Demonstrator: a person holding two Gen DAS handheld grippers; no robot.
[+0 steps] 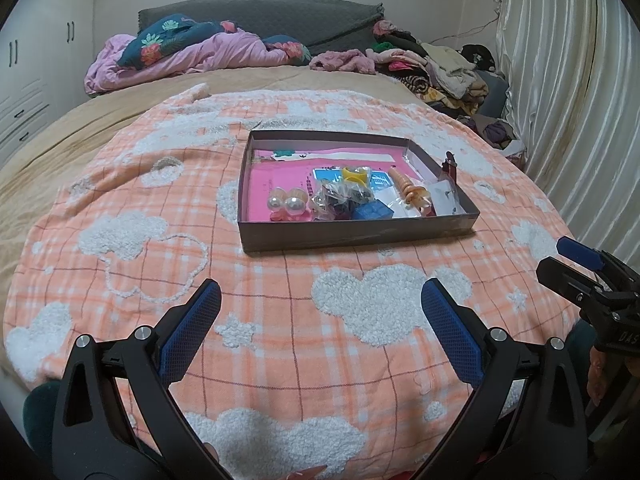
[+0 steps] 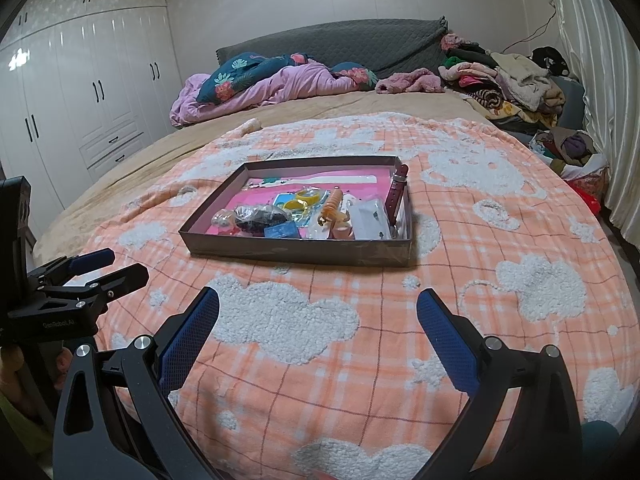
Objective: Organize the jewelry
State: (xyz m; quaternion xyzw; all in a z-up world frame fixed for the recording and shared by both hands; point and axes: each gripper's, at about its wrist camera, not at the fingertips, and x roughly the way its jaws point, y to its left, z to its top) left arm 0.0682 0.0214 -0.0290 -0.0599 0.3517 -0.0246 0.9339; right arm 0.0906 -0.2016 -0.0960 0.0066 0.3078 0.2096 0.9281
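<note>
While both grippers (image 1: 320, 320) (image 2: 318, 324) gape, blanket (image 1: 280, 280) surrounds tray (image 1: 360, 236).

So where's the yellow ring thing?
The yellow ring lies inside the box on the blanket, toward the back middle in both views, left of the orange spiral clip and behind the blue case.

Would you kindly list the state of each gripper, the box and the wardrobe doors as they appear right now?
left gripper: open, empty, above the blanket, short of the box.
right gripper: open, empty, also short of the box.
box: lidless, resting flat on the blanket, jewelry inside.
watch strap: leaning on the box's right wall.
wardrobe doors: closed.
</note>
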